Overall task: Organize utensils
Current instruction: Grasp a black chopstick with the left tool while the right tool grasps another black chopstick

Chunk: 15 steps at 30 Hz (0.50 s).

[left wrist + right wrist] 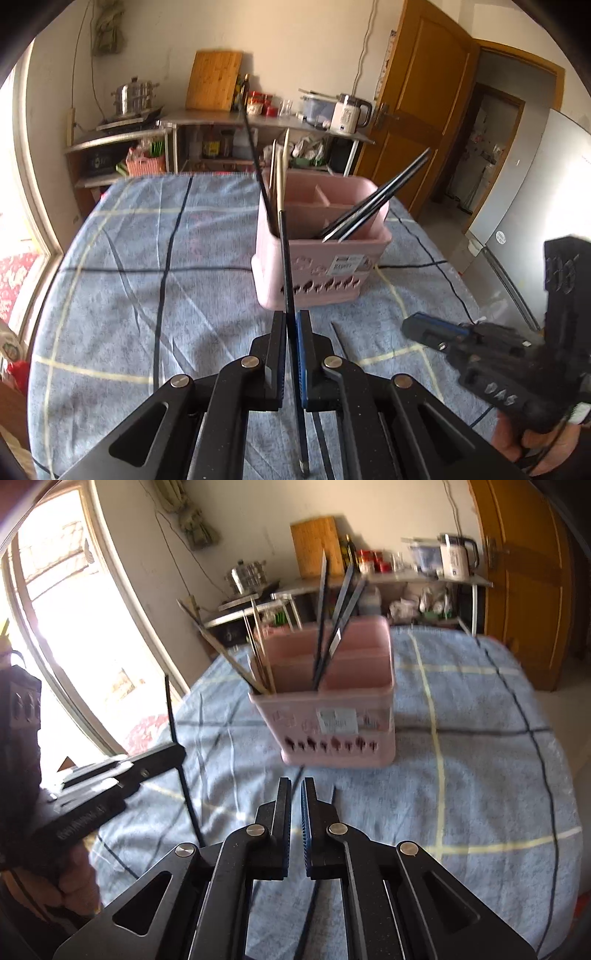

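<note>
Now we pinch one dark slim chopstick [287, 258] upright in our left gripper [290, 321], ready for the pink slotted plastic caddy [325, 273] just ahead, while our right gripper [295, 790] beside it is nearly closed on nothing.

Lower end of dark chopstick [291, 295] hidden behind left gripper [291, 321]. Label [338, 720] on pink basket [332, 716] too blurred to read. Shelf [406, 579] items far behind smeared. Hand [524, 439] cut by near right edge.

Checked blue cloth [129, 295] — seemingly over a table — bears pink caddy [325, 273].
</note>
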Motion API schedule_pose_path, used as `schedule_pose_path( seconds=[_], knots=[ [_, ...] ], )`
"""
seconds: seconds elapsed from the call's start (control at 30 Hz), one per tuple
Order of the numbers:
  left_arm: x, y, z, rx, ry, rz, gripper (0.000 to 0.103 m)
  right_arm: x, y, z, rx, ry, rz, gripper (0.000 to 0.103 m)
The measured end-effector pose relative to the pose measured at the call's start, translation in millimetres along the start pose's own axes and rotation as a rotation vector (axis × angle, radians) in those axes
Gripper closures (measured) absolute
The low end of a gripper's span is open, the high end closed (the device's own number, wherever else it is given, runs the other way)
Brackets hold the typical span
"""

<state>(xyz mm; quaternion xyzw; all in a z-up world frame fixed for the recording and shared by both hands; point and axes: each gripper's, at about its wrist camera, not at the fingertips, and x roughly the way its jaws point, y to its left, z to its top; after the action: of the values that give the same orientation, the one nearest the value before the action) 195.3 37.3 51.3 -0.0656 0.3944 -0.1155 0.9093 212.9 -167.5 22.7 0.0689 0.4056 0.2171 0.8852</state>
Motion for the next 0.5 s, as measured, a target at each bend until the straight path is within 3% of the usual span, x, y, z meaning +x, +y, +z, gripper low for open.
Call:
schedule_pose_path(
  seconds=[0.27,0.5],
  knots=[
    [48.8,19.3,-29.1,-0.042,0.159,0.007,0.098,64.7,-10.8,-35.0,0.005,0.179,-0.047,0.09],
    [83.8,34.5,-53.6,-0.071,0.261,0.032,0.098,90.3,-15.1,-38.9,0.002,0.225,-0.086,0.09]
  ],
)
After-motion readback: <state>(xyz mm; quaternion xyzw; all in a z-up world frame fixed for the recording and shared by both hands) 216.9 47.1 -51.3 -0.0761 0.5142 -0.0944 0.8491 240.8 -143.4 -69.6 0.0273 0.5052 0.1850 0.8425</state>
